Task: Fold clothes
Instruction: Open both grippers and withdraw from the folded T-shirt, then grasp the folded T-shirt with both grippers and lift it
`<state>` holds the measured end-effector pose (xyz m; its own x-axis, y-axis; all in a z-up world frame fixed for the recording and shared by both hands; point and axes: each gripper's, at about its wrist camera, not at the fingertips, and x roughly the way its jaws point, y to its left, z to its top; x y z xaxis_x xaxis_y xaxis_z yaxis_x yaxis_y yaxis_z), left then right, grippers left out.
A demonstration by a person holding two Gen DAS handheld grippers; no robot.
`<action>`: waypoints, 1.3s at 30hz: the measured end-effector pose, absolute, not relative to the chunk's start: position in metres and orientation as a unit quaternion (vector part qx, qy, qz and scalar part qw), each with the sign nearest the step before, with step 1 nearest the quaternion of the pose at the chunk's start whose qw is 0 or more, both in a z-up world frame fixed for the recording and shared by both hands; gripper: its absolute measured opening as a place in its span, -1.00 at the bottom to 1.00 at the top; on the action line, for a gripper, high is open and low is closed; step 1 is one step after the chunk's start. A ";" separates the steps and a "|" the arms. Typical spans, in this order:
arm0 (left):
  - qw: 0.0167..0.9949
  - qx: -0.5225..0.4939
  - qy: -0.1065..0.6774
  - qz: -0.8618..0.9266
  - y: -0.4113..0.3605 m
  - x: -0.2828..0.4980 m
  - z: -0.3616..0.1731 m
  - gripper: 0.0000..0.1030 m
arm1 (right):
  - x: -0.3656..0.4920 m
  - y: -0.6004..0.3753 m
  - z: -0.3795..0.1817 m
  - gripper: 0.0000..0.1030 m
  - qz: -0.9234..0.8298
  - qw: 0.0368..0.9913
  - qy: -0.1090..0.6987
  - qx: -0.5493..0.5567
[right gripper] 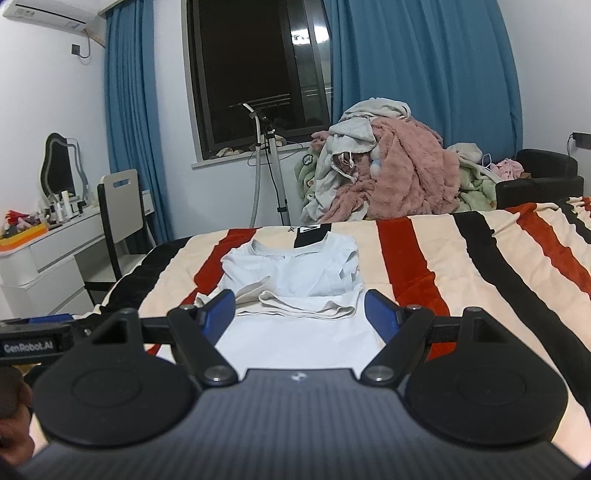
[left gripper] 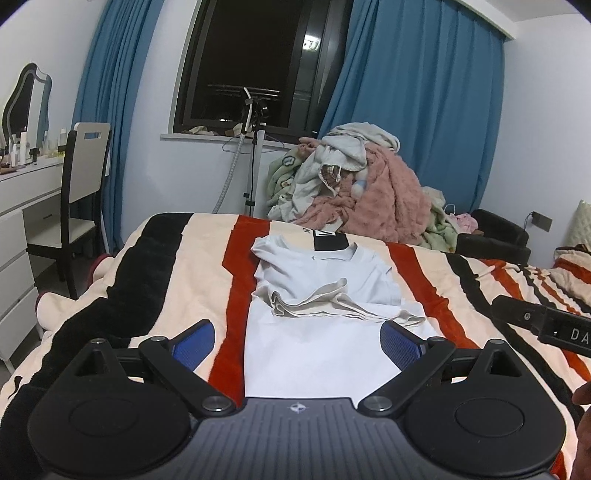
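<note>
White T-shirt (left gripper: pixel 325 280) lies mid-frame on the striped blanket (left gripper: pixel 207 266) of the bed, collar at the far end, and looks part-folded: both sides tucked in, the hem bunched in a ridge across the middle, the near part flat. Left gripper (left gripper: pixel 297 341) and right gripper (right gripper: pixel 300 312) both hover over the near edge with jaws wide and nothing in them. My read: next step is the lengthwise fold. To do it well, I'd pinch the two near corners through all layers, lift evenly, carry the edge toward the collar and lay it down square; the bunched hem should be flattened first or the ridge gets folded in. Thin fabric, so a shallow pinch will probably slip. View differences: the left wrist view shows the right gripper's body entering at the right edge; the right wrist view shows the left gripper's labelled body at lower left, plus an air conditioner (right gripper: pixel 51 14) at upper left, absent from the left view. The clothes pile (left gripper: pixel 354 184) behind the bed, the chair (right gripper: pixel 120 218) and the dressing table (right gripper: pixel 48 254) appear in both views.
</note>
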<state>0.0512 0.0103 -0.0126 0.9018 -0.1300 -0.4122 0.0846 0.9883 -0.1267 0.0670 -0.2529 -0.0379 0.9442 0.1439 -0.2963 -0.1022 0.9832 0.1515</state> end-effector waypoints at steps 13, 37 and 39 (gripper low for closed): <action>0.945 -0.121 0.285 -0.105 0.011 0.063 -0.035 0.89 | 0.078 -0.264 -0.048 0.52 0.056 0.972 0.201 0.111; 0.799 -0.477 0.360 -0.060 0.076 0.145 -0.157 -0.08 | 0.131 -0.327 -0.187 -0.36 0.003 0.741 0.354 0.571; 0.811 -0.463 0.352 -0.066 0.078 0.150 -0.154 -0.44 | 0.132 -0.330 -0.184 -0.63 -0.004 0.749 0.347 0.565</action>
<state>0.1504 0.0775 -0.1535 0.7433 -0.4328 -0.5101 -0.2194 0.5625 -0.7971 0.1324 -0.3298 -0.1843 0.7598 0.3855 -0.5234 0.3974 0.3618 0.8433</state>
